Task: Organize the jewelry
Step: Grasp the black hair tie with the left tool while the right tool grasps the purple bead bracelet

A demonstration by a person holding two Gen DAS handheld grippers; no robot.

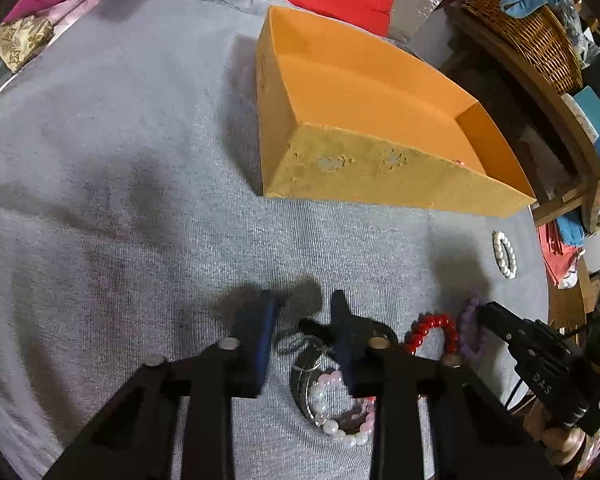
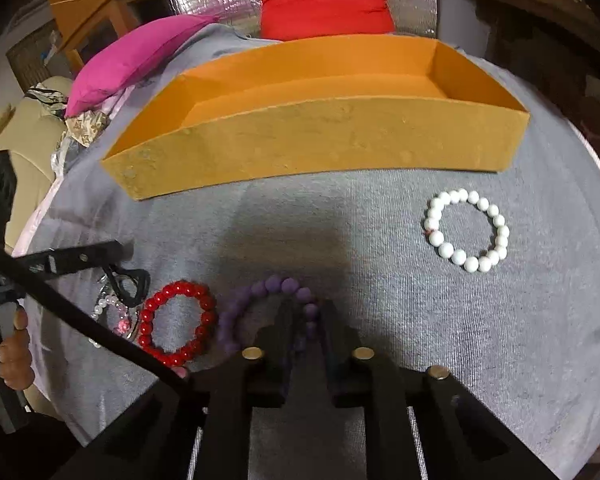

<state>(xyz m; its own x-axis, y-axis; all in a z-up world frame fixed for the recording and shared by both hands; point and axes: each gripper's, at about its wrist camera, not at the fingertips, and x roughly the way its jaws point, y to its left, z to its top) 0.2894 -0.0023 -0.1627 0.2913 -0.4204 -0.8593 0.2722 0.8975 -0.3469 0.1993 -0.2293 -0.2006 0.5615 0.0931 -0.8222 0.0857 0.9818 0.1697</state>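
Grey knit cloth (image 2: pixel 380 300) covers the surface: right gripper (image 2: pixel 306 316) jaws nearly together around the purple bead bracelet (image 2: pixel 268 286); left gripper (image 1: pixel 304 336) jaws apart over pink-white beads (image 1: pixel 332 420), before the orange cardboard tray (image 2: pixel 320 140).

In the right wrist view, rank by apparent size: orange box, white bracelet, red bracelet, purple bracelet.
1. orange box, clearly largest.
2. white bracelet and red bracelet: alike, unranked.
Purple bracelet: partly hidden by the right gripper, unsure.
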